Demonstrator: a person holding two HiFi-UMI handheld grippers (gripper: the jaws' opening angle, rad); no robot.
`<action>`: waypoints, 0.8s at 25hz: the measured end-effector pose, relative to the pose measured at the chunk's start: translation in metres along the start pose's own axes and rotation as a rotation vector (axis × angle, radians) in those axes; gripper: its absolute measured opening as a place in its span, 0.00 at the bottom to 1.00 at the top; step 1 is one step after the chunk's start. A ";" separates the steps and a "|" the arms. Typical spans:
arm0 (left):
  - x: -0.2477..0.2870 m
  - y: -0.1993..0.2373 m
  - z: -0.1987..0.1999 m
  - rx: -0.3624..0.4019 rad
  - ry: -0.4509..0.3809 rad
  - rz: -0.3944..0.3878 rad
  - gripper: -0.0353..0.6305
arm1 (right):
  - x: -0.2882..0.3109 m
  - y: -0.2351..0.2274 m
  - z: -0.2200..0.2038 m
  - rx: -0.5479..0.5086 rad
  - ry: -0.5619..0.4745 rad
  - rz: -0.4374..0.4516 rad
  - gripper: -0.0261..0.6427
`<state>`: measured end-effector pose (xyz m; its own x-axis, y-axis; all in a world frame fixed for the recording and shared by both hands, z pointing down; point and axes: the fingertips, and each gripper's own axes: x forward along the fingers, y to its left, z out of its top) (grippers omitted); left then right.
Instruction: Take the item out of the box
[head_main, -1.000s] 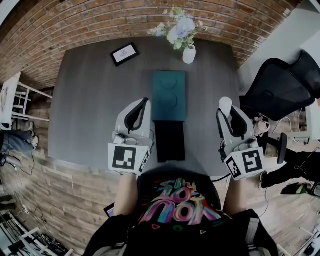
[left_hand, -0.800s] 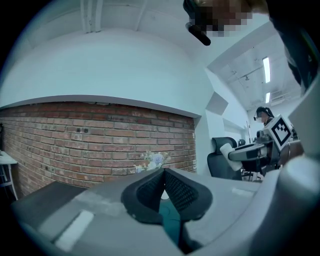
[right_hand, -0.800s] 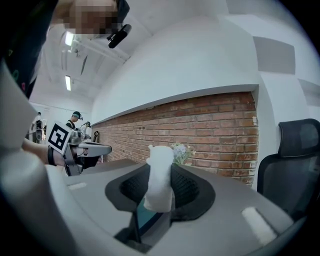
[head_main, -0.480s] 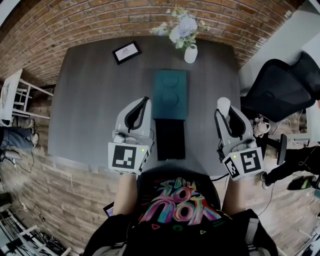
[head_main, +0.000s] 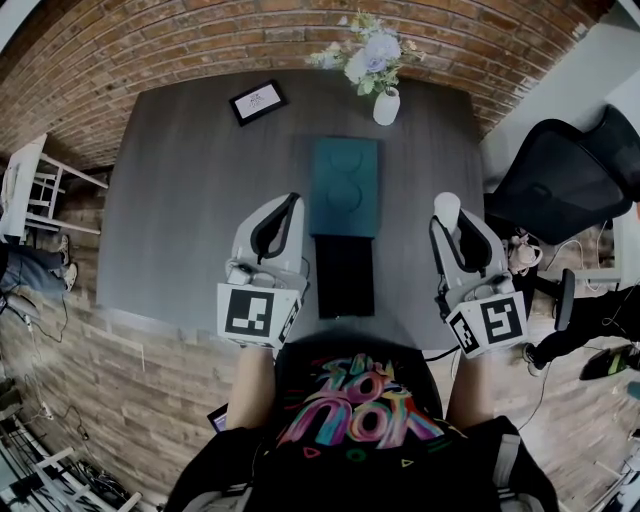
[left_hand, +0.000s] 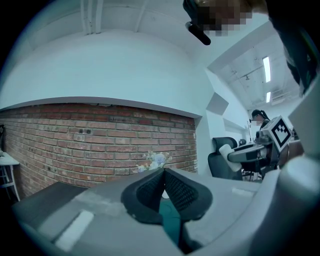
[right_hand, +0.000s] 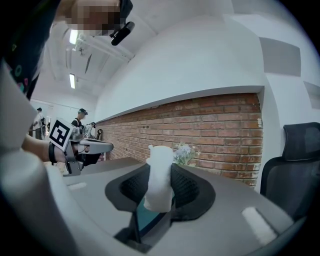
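Note:
On the dark table lie a teal box part (head_main: 345, 187) and, nearer me, a black box part (head_main: 345, 277), end to end. My right gripper (head_main: 448, 214) hovers right of them, shut on a small white item (head_main: 449, 208). In the right gripper view the white item (right_hand: 160, 177) stands upright between the pads of the right gripper (right_hand: 161, 175). My left gripper (head_main: 291, 200) hangs left of the boxes, shut, with nothing in it. In the left gripper view the left gripper (left_hand: 163, 173) has its pads (left_hand: 150, 190) meeting at the tips, teal showing below.
A white vase of flowers (head_main: 385, 103) and a small framed picture (head_main: 257, 101) stand at the table's far edge. A black office chair (head_main: 560, 180) sits right of the table. A brick wall (head_main: 200, 40) lies beyond, and a white shelf (head_main: 25, 195) stands to the left.
Both grippers keep their places beside the boxes, the right one still holding the white item. Only the head view has drifted slightly.

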<state>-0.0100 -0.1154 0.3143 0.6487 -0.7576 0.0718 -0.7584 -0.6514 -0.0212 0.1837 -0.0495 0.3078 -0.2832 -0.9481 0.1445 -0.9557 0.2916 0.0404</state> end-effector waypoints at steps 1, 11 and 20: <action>0.000 0.001 0.000 -0.001 0.000 0.003 0.05 | 0.001 0.000 0.000 0.003 -0.001 0.001 0.23; -0.004 0.006 -0.002 -0.005 -0.001 0.014 0.05 | -0.002 0.003 -0.007 0.014 0.012 0.003 0.23; 0.001 0.006 -0.005 -0.009 0.011 0.014 0.05 | 0.001 0.000 -0.010 0.020 0.022 0.006 0.23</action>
<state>-0.0143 -0.1199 0.3189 0.6376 -0.7659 0.0830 -0.7678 -0.6406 -0.0131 0.1846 -0.0490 0.3180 -0.2873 -0.9432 0.1668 -0.9554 0.2945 0.0199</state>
